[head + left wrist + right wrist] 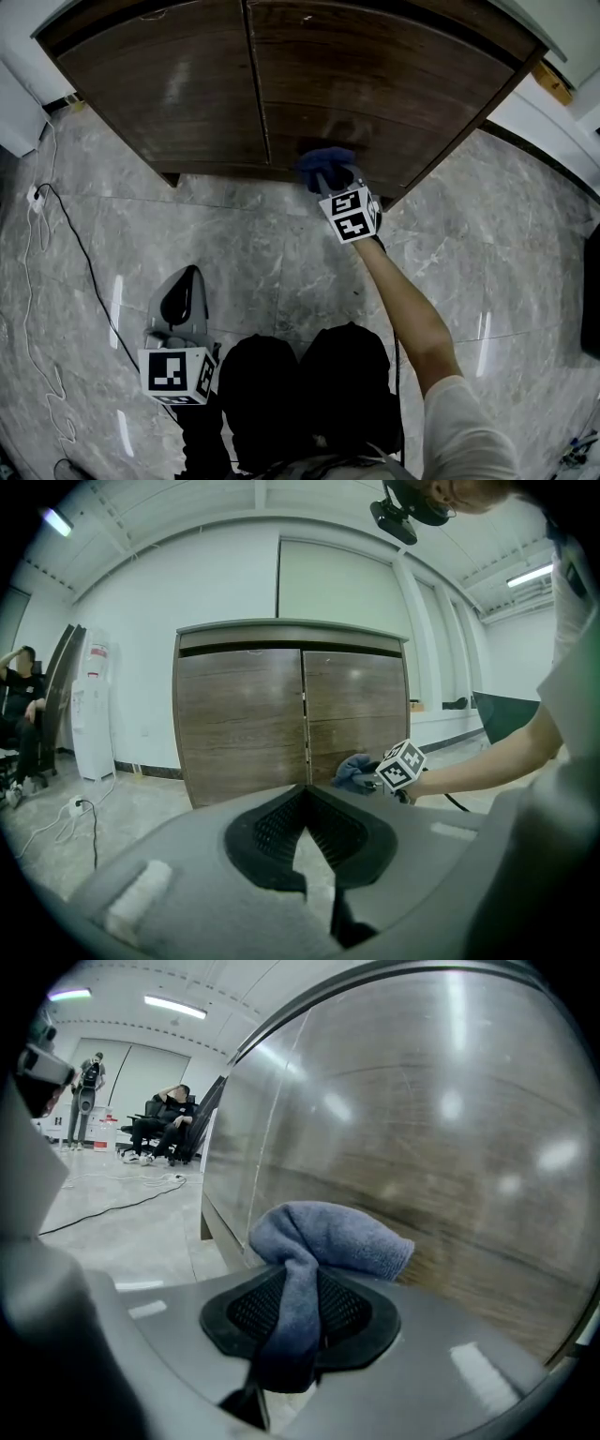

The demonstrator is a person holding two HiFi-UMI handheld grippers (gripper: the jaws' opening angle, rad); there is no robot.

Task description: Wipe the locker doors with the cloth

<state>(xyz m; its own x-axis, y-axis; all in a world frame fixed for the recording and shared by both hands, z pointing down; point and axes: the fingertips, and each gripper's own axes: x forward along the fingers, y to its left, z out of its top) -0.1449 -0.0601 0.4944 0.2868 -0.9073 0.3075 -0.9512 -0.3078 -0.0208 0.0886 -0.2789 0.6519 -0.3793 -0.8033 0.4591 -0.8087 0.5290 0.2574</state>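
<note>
The brown wooden locker (281, 84) has two doors, a left door (239, 724) and a right door (354, 710). My right gripper (330, 178) is shut on a blue cloth (323, 161) and holds it against the lower part of the right door. In the right gripper view the cloth (328, 1232) bunches out of the jaws of the right gripper (302, 1283), right at the glossy door face (450, 1147). My left gripper (185, 295) hangs back over the floor at the lower left. Its jaws meet at the tip of the left gripper (305, 791), with nothing held.
A black cable (84, 262) and a white plug strip (37, 199) lie on the marble floor at the left. A white water dispenser (94, 705) stands left of the locker, and a seated person (21, 714) is beyond it. My black-trousered knees (300, 384) are below.
</note>
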